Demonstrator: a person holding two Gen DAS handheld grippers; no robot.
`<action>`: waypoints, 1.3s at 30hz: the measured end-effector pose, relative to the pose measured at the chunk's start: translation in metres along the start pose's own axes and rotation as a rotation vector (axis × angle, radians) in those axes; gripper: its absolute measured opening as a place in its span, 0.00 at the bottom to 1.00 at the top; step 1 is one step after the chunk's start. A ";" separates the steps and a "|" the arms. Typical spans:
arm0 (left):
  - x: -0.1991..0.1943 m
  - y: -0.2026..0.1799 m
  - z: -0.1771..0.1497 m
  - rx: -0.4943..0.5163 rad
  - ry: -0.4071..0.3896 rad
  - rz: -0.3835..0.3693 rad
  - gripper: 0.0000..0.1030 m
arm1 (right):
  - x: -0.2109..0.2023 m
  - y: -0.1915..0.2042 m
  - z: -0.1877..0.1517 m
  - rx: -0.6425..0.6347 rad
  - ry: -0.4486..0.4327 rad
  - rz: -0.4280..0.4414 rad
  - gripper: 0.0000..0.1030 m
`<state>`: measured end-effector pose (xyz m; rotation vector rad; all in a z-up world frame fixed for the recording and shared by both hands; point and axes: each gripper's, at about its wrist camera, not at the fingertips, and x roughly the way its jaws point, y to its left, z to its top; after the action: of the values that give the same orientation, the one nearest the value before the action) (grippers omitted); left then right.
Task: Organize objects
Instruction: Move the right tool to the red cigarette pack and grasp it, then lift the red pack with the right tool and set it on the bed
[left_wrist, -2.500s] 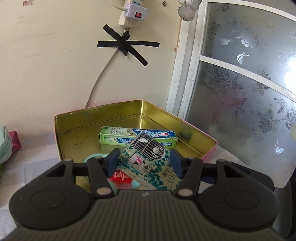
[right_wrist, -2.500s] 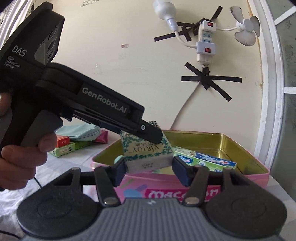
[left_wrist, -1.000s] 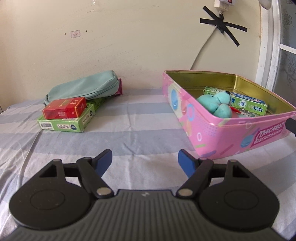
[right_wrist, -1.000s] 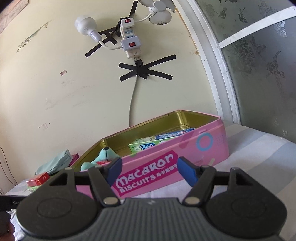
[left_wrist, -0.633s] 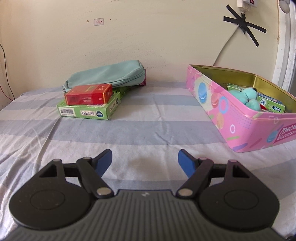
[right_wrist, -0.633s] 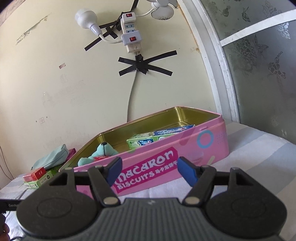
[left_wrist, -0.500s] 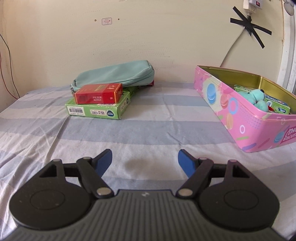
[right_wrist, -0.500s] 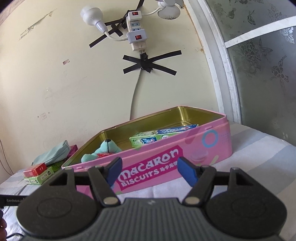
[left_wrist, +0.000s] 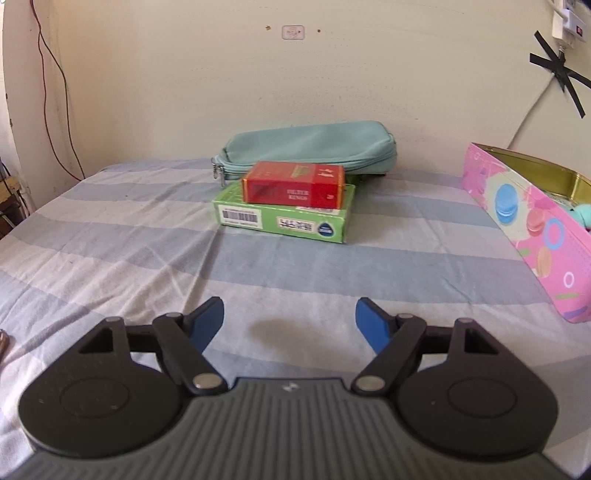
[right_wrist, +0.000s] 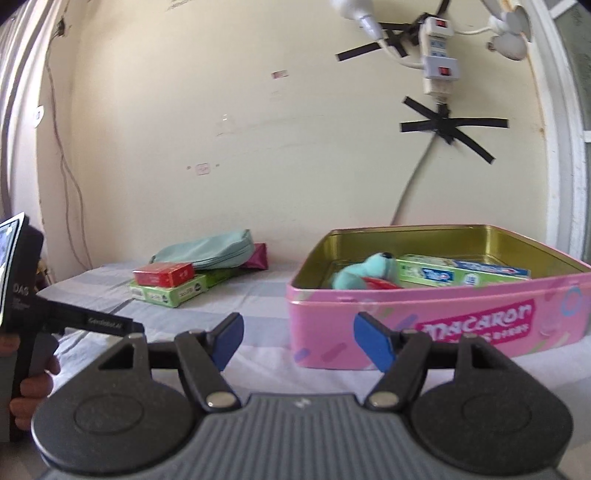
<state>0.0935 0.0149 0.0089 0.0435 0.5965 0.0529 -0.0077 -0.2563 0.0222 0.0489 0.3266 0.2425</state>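
Status of both tools: your left gripper (left_wrist: 289, 321) has its blue fingers spread wide with nothing between them, and it hovers low over the striped bed sheet (left_wrist: 110, 236). Your right gripper (right_wrist: 298, 341) is likewise spread and empty, held near the front wall of the pink tin (right_wrist: 436, 310).

Straight ahead of your left gripper, well apart from it, locate the stack. The red box (left_wrist: 293, 183) lies flat on top of the green box (left_wrist: 284, 218), and both rest on the sheet. The teal pouch (left_wrist: 310, 147) lies just behind them, against the wall. In the right wrist view you see the same stack to the left of the tin, with a magenta item (right_wrist: 258, 256) showing from under the far end of the pouch; what it is cannot be told.

The pink tin stands open on the sheet at the right of the left wrist view, lettered MACARON on its front side. Inside it you find a teal plush toy (right_wrist: 364, 271) against the left part, a toothpaste carton (right_wrist: 458, 275) lying flat behind it, and a red item (right_wrist: 382, 283) partly hidden under the plush.

On the wall above the tin, a power strip (right_wrist: 439, 55) is fixed with crossed black tape (right_wrist: 448, 127), and its cable drops behind the tin.

At the left edge of the right wrist view, your left hand (right_wrist: 31, 391) grips the handle of the left tool.
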 end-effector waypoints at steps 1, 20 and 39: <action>0.001 0.006 0.001 0.001 -0.004 0.015 0.78 | 0.000 0.000 0.000 0.000 0.000 0.000 0.66; 0.021 0.092 0.008 -0.294 -0.024 0.094 0.78 | 0.174 0.122 0.055 0.017 0.203 0.199 0.72; 0.025 0.110 0.004 -0.414 -0.010 0.049 0.78 | 0.256 0.176 0.051 -0.021 0.263 -0.022 0.97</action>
<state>0.1123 0.1263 0.0049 -0.3431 0.5653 0.2226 0.2040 -0.0232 0.0054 -0.0079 0.5860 0.2304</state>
